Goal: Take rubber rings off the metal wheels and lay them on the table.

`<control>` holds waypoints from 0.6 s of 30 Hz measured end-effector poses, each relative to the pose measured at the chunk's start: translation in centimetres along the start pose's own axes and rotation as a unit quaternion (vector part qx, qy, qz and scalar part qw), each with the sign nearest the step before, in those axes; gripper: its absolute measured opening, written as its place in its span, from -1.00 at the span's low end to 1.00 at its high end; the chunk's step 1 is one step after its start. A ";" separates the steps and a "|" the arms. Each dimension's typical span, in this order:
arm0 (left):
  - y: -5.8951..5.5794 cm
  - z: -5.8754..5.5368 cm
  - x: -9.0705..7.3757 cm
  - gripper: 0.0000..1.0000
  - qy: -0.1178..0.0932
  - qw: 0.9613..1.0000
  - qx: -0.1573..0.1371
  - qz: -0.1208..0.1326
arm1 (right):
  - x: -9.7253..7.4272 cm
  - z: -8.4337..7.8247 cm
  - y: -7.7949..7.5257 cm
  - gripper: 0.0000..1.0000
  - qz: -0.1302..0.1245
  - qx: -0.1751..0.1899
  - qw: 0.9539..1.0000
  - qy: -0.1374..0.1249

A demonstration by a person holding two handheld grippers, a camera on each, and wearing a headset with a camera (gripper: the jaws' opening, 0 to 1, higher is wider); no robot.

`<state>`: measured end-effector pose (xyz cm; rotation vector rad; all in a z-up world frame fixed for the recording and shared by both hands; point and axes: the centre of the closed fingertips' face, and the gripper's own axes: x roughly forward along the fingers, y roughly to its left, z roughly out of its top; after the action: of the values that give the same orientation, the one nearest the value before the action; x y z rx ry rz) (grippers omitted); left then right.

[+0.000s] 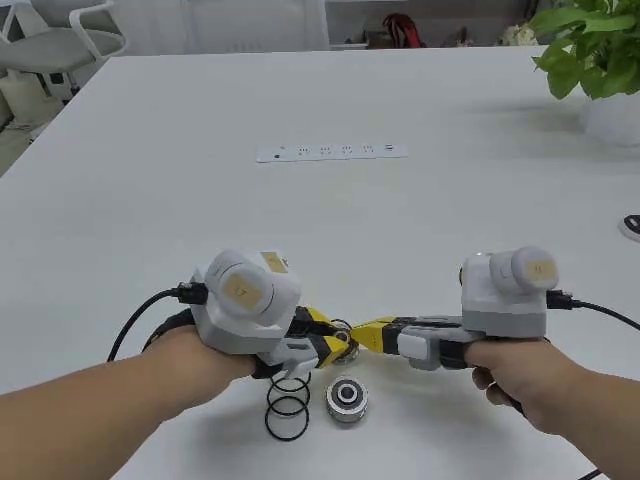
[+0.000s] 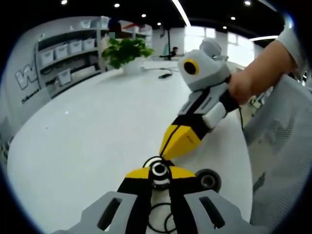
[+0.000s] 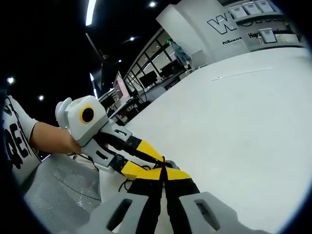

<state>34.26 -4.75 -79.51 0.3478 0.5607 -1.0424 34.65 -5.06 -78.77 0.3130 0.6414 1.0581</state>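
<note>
My left gripper [image 1: 343, 345] is shut on a small metal wheel [image 2: 159, 169] and holds it just above the table, jaws pointing right. Tip to tip with it, my right gripper [image 1: 360, 336] pinches the black rubber ring [image 2: 150, 160] on that wheel's rim; in the right gripper view its yellow jaws [image 3: 165, 172] stand together. In front of the grippers, a second metal wheel [image 1: 347, 397] lies flat on the white table [image 1: 330, 220]. Several loose black rubber rings [image 1: 288, 402] overlap beside it, on its left.
A white power strip [image 1: 330, 152] lies mid-table, further back. A potted plant [image 1: 592, 60] stands at the far right corner. An office chair [image 1: 62, 40] is beyond the far left edge. Black cables [image 1: 135, 320] trail from both grippers.
</note>
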 end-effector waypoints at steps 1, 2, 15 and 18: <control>0.0 0.0 0.0 -0.74 0.000 1.000 -0.001 -0.001 | 0.0 0.0 0.0 -1.00 0.000 0.000 1.000 0.000; 0.0 0.0 0.0 -0.73 0.000 1.000 -0.001 -0.002 | 0.0 0.0 0.0 -1.00 0.000 0.000 1.000 0.000; -0.1 0.1 -0.2 -0.64 0.000 1.000 0.004 -0.008 | -0.1 0.1 0.0 -1.00 0.000 -0.002 1.000 0.000; -0.2 0.2 -0.3 -0.59 -0.002 1.000 0.002 -0.011 | -0.1 0.2 -0.1 -1.00 -0.001 -0.003 1.000 -0.001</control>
<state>34.02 -4.71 -79.17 0.3446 0.5592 -1.0648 34.79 -5.18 -78.66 0.3085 0.6373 1.0577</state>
